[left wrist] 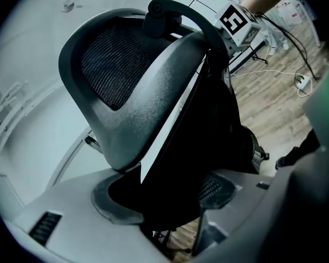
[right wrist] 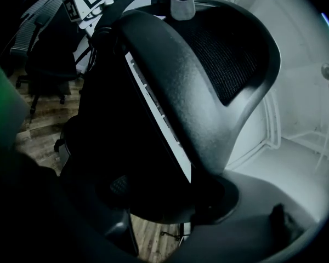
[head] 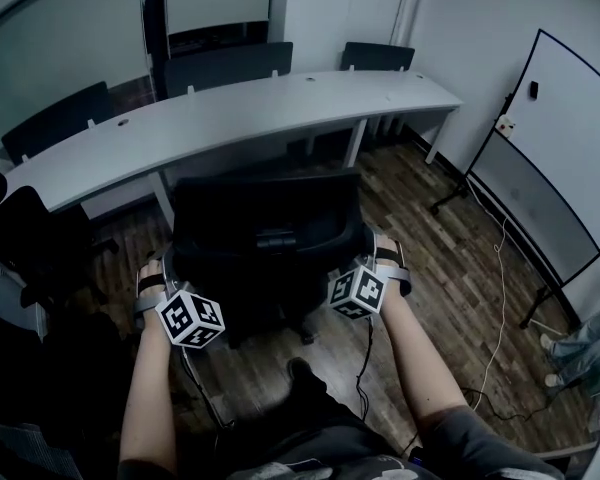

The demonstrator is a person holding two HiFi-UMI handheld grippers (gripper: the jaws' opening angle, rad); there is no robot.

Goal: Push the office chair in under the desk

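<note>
Before desk (head: 230,113), one clamped office chair (head: 265,218), left gripper (head: 168,273), right gripper (head: 372,258)

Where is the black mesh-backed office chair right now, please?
The black mesh-backed office chair stands centre of the head view, directly before the curved grey desk.

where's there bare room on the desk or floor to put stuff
The desk top is bare nearly end to end. The floor between the office chair and whiteboard is open, bar a white cable. Left of the chair is crowded with dark chairs.
</note>
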